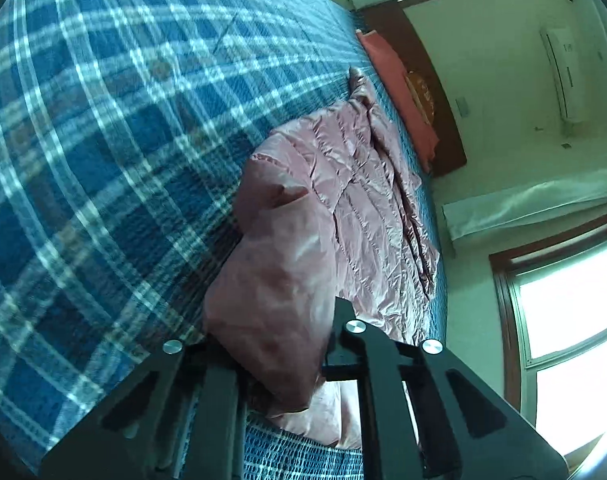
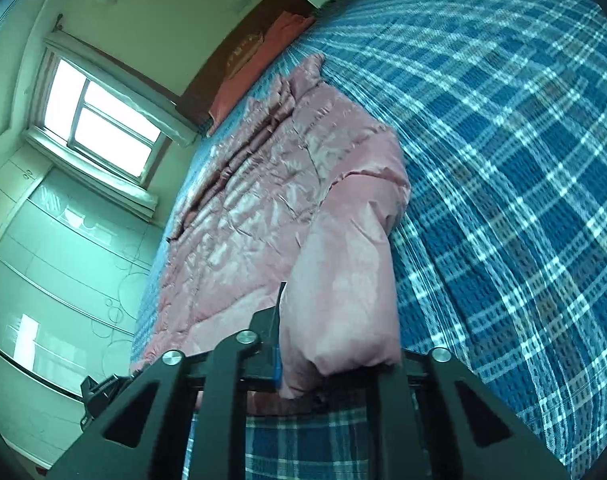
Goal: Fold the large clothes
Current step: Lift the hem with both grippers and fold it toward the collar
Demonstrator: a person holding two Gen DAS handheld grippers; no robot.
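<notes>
Here, both pairs of fingers are closing down on pink fabric. The left gripper [image 1: 299, 356] is pinching a smooth, puffy fold of the pink down jacket [image 1: 343, 200] between its black fingers [image 1: 219, 400], jaws nearly together with cloth bunched in the gap. The right gripper [image 2: 323, 368] is doing likewise: a rounded sleeve-like end of the jacket [image 2: 263, 200] is being squeezed between its fingers [image 2: 223, 380], and a thin blue strip is showing along the inner face of one finger.

Outward, the jacket is lying spread on the blue plaid bedspread [image 1: 103, 140], its quilted, wrinkled body stretching away from the grippers toward the dark wooden headboard [image 1: 423, 80]. A reddish pillow [image 1: 399, 84] is sitting against that headboard, beyond the jacket's far end.

No containers are showing in either view.

Hard to read: the fingertips themselves are buried in fabric, so the exact contact points are hidden. Whether the held parts are sleeves or hem cannot be told. Both views are tilted and warped; the window [image 2: 103, 120] is blown out white, and the white wardrobe [image 2: 43, 280] is being cut off at the frame edge.
</notes>
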